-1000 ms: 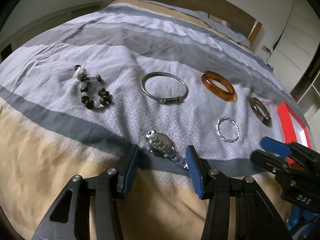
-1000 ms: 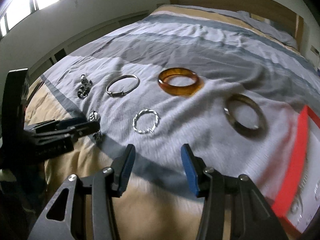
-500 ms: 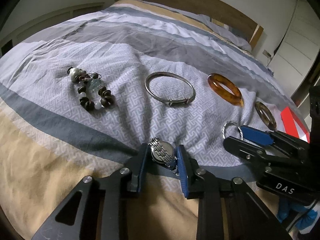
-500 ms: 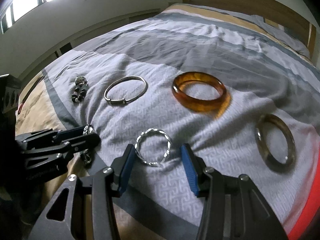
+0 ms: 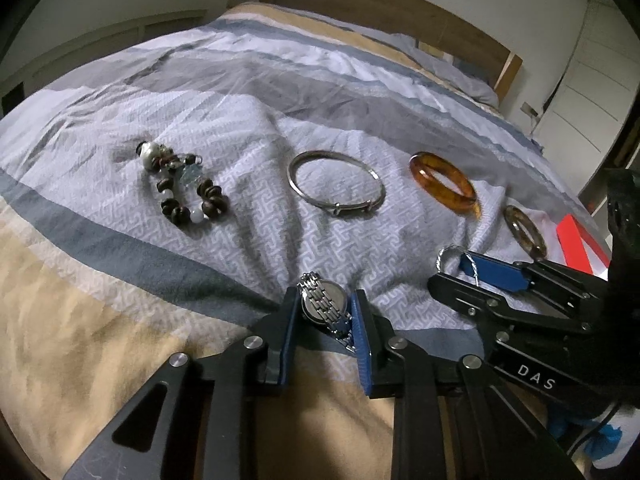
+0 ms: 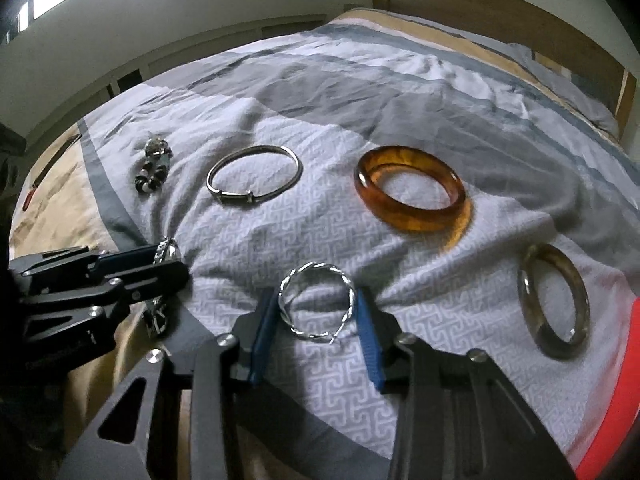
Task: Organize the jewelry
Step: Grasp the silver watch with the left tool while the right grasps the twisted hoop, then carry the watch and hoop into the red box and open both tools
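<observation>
My left gripper (image 5: pixel 325 312) now clamps the silver metal-link wristwatch (image 5: pixel 323 307) at the near edge of the patterned bedspread (image 5: pixel 256 184); a second ago it stood wide. My right gripper (image 6: pixel 316 312) has moved in and is closing around the twisted silver wire bangle (image 6: pixel 318 304), pads not clearly pressing. Far of both lies open cloth. To the right, the red tray (image 6: pixel 624 392) is cut off; the beaded bracelet (image 5: pixel 182 184) looks muddled.
</observation>
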A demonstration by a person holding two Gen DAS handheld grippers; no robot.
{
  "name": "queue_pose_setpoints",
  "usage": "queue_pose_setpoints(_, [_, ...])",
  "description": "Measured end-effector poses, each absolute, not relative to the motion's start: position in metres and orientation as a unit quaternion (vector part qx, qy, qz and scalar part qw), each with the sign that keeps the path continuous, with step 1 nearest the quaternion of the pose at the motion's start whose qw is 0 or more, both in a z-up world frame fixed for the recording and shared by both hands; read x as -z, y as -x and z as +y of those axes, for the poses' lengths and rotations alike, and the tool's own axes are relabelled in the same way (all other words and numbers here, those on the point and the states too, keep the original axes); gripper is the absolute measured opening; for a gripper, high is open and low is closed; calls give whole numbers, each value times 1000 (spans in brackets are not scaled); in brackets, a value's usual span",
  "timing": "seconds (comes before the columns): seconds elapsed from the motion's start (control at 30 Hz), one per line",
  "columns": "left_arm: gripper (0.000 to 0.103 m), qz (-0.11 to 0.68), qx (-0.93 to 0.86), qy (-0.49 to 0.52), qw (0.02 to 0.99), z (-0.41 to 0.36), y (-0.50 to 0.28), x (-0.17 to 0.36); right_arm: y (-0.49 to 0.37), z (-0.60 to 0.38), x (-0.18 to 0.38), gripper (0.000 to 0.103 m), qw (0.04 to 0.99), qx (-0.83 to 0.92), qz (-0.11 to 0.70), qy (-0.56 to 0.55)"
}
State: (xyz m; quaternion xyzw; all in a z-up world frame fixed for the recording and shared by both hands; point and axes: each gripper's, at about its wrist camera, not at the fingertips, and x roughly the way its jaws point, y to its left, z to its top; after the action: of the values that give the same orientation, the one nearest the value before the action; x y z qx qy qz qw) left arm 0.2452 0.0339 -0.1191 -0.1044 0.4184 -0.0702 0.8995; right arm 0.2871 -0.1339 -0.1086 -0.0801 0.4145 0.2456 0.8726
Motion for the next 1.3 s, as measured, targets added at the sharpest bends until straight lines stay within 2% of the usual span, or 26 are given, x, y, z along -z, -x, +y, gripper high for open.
queue_pose_setpoints(0.27, [25, 407, 81, 78, 906, 19, -228, 96, -259, -159, 81, 36, 882, -243, 401, 42])
queue_pose_setpoints(0.6, [25, 400, 132, 64, 905, -32, -205, 56, -209, -244, 35, 36, 907, -182, 379, 19])
queue_pose_setpoints(0.97, [25, 397, 265, 43, 878, -180, -222, 29, -187, -403, 32, 36, 921, -53, 386, -14])
queue_pose_setpoints(1.3, [25, 414, 312, -32, 855, -322, -270, 51, -241, -491, 57, 37, 910, -10, 414, -19])
